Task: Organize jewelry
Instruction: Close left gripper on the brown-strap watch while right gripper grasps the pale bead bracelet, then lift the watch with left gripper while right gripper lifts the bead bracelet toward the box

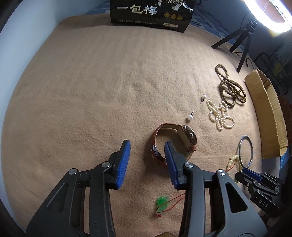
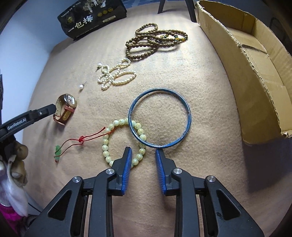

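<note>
The left claw (image 1: 147, 160) is released, its blue pads spread wide and gripping nothing. Its right pad (image 1: 170, 164) sits against the brown strap of the wristwatch (image 1: 184, 136), which lies on its side on the tan cloth covering the tabletop (image 1: 91, 91); whether the pad actually touches the strap cannot be told. Close under this claw lies a green jade pendant (image 1: 163, 204) on a red cord.

The right claw (image 2: 143, 160) is also released and holds nothing. Its left pad (image 2: 127, 164) overlaps the near arc of the pale green bead bracelet (image 2: 107, 144), and its right pad tip stands just beside the near rim of the blue bangle (image 2: 188, 116). The bangle lies flat and crosses over the right side of the bead bracelet. A red knotted cord (image 2: 81, 139) runs from the bracelet area leftward to the jade pendant.

Beyond the bangle lies a tangled pearl strand (image 2: 116, 74), with two loose pearl stud earrings (image 2: 81, 87) to its left, well apart from each other. Farther back is a coiled brown bead necklace (image 2: 155, 40), touching the far end of the pearl strand.

An open cardboard box (image 2: 255, 73) stands along the right side of the cloth. A black package with Chinese lettering (image 2: 91, 18) stands at the far edge. Black tripod legs (image 1: 237, 42) stand beneath a bright ring light (image 1: 270, 16) at the far right.
</note>
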